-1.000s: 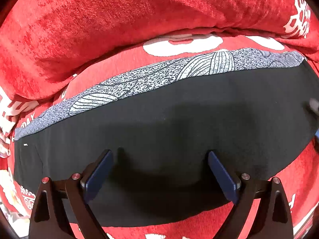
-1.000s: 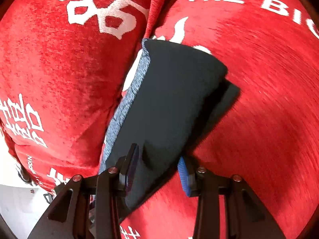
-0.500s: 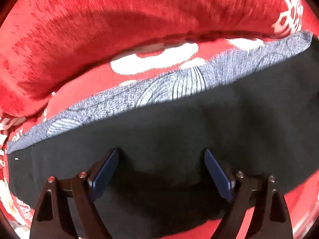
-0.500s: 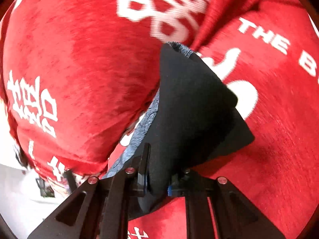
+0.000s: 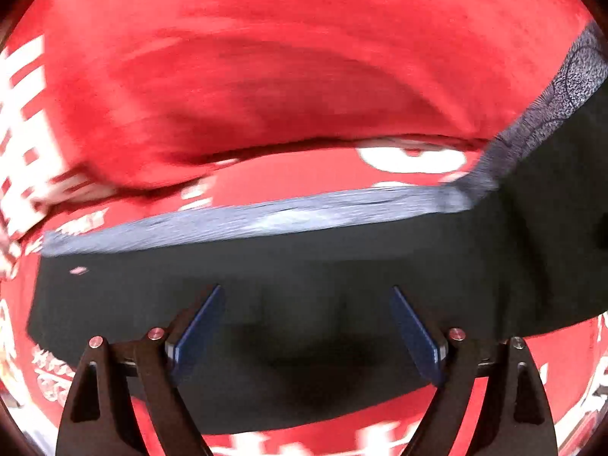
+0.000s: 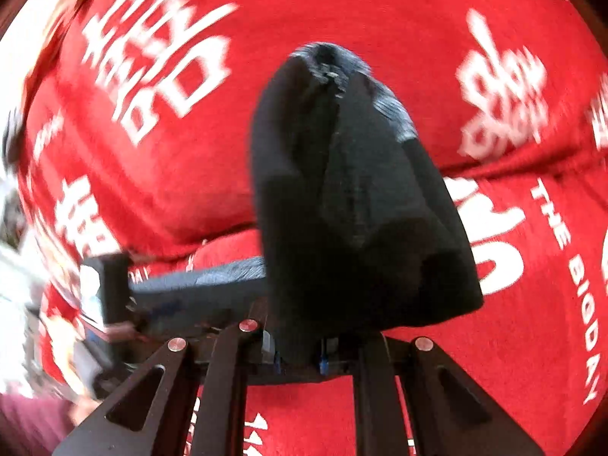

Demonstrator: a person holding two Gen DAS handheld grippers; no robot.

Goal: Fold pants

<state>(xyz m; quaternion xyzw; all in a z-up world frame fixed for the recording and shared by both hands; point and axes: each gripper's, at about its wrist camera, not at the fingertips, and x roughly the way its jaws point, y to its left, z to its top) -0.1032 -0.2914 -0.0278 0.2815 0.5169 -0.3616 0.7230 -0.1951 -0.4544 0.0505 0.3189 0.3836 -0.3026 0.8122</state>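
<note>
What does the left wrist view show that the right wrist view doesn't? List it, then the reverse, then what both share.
Only the left wrist view: the open left gripper over the flat black fabric pants, and their long grey patterned waistband strip.

Only the right wrist view: the right gripper shut on a lifted, bunched end of the pants, and white "THE BIG DAY" lettering.

Both: the pants and the red printed sofa cover.

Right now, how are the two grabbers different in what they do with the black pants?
The left grabber is open, its blue pads wide apart over the flat part of the pants. The right grabber is shut on the pants, pinching a bunched end. The left one's cloth lies spread on the red blanket; the right one's cloth is lifted up off it. Both have dark arms and blue pads.
</note>
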